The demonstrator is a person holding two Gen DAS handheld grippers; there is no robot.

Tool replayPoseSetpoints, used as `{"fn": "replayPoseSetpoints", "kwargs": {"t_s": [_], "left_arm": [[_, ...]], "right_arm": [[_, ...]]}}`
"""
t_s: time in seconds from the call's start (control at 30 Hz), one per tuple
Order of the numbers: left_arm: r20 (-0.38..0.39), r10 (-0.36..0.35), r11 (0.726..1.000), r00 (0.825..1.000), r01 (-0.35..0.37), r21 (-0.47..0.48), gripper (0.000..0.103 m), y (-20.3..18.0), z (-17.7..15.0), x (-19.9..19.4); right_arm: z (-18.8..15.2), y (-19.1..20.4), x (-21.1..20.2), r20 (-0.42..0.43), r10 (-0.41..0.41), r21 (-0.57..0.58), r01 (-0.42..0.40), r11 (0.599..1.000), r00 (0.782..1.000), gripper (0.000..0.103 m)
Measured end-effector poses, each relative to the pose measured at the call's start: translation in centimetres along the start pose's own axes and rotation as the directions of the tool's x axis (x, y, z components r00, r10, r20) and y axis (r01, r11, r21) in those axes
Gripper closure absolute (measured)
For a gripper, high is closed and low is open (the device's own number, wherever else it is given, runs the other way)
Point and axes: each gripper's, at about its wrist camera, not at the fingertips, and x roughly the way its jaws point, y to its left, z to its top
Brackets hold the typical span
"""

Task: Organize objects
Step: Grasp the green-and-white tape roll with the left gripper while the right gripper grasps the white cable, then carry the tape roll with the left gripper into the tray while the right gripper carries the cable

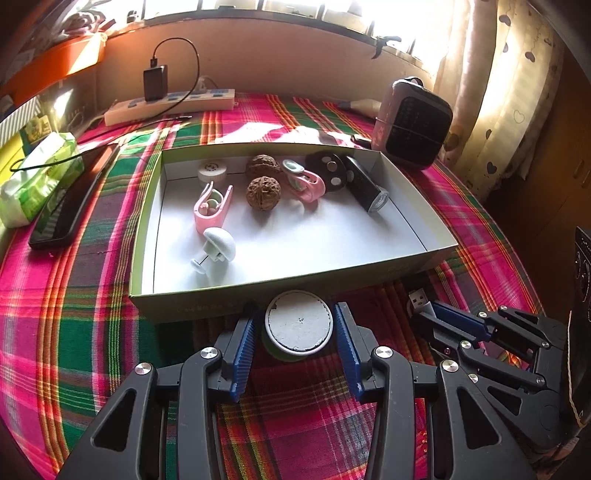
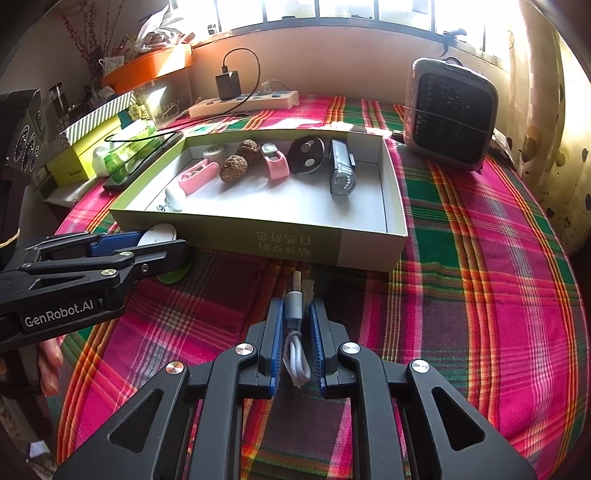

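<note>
Sunlit table beneath a window.
A plaid tablecloth (image 1: 92, 332) in pink, green and red covers the table. Behind it rises a plain beige wall (image 1: 277, 55) under a barred window (image 2: 332, 11) that admits strong daylight. A curtain (image 1: 509, 92) printed with hearts hangs at the right; an orange shelf (image 2: 147, 70) stands at the left.
</note>
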Motion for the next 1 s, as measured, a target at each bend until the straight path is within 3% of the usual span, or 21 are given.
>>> {"fn": "replayPoseSetpoints", "kwargs": {"t_s": [0.2,0.37,1.0], "left_arm": [[-0.006,0.002,1.0,1.0,-0.002,-0.005,0.063,-0.12,-0.02,0.17],[-0.001,0.0,1.0,1.0,0.0,-0.001,0.071,-0.2,-0.03,0.18],[0.003,-0.007,1.0,1.0,0.007,0.006,0.072,-0.53,-0.41,-0.27]], "right_arm": [[-0.01,0.1,0.07,-0.003,0.007,-0.004,-0.007,1.0,1.0,0.087],[-0.02,0.1,0.13,-0.004,0.007,-0.003,-0.007,1.0,1.0,0.087],[-0.02,0.18,0.09,-0.001,-0.004,-0.007,0.004,1.0,1.0,0.087]]}}
